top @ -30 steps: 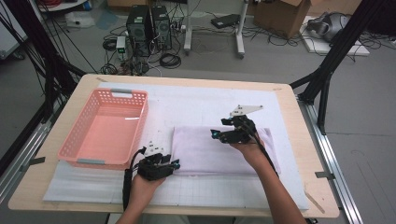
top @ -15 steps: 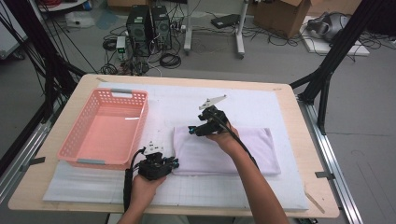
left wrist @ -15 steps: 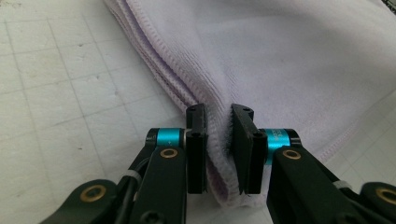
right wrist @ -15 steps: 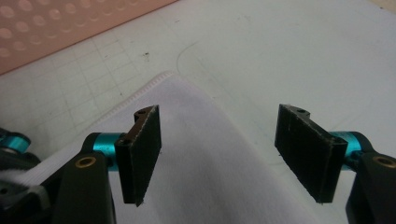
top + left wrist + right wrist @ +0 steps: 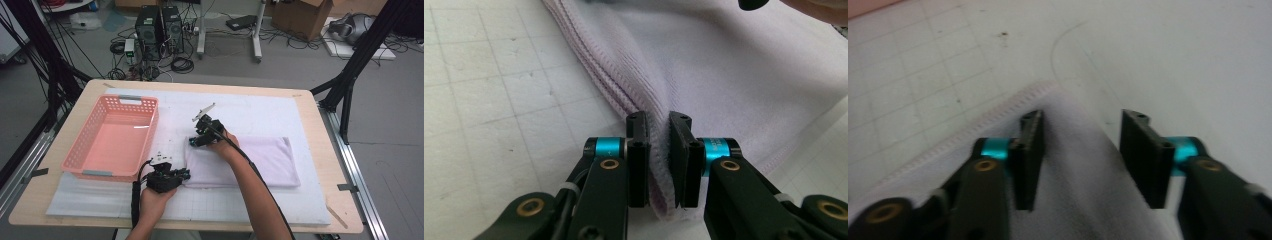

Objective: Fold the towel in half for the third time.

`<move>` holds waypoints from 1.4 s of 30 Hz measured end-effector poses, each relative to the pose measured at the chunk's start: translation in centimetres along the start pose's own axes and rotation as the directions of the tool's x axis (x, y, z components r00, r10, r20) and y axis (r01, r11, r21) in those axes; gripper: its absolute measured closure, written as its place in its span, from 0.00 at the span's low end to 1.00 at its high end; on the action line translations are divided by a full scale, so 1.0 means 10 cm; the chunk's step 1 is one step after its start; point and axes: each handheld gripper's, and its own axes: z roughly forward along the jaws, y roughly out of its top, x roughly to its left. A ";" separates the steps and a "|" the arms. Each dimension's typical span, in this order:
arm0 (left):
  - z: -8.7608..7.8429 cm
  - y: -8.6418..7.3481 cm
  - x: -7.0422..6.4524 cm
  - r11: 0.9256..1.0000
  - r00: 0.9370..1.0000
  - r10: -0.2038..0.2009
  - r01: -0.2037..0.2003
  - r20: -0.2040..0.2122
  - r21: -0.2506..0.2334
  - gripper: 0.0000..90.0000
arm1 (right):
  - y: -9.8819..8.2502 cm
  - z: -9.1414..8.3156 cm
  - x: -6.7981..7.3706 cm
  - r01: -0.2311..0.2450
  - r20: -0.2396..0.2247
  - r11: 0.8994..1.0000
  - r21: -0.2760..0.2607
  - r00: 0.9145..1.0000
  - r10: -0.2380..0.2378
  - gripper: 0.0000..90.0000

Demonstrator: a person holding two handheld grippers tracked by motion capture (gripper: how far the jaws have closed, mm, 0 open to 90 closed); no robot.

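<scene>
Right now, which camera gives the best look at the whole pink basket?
The high view: the pink basket sits whole on the table's left, beside the folded towel. The right gripper view catches just a pink sliver at its top left corner. The left gripper view looks at the towel instead.

towel (image 5: 734, 75): soft ribbed lilac cloth | basket (image 5: 80, 150): glossy pink plastic | mat (image 5: 260, 110): matt white gridded sheet

High view: even overhead light, soft short shadows, small glare patch on the basket (image 5: 112, 142) floor. Left gripper view: bright and sharp on the towel (image 5: 734, 75) weave, top edge soft. Right gripper view: washed-out and blurred overall, the mat (image 5: 908, 65) grid smeared
</scene>
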 end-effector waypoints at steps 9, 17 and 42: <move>-0.17 0.00 0.06 1.000 1.000 -0.018 0.018 0.016 -0.008 0.94 | 0.07 -0.04 0.07 0.040 -0.050 0.999 -0.022 0.998 -0.041 0.93; -0.44 0.00 0.08 0.997 0.999 -0.031 0.033 0.020 -0.071 0.94 | 0.22 -0.18 0.21 0.066 -0.089 0.989 -0.130 0.993 -0.078 0.93; -0.09 0.52 -0.55 0.989 0.981 0.096 -0.075 0.170 -0.128 0.94 | -0.06 -1.03 -0.12 -0.014 -0.048 0.953 -0.301 0.999 -0.001 0.93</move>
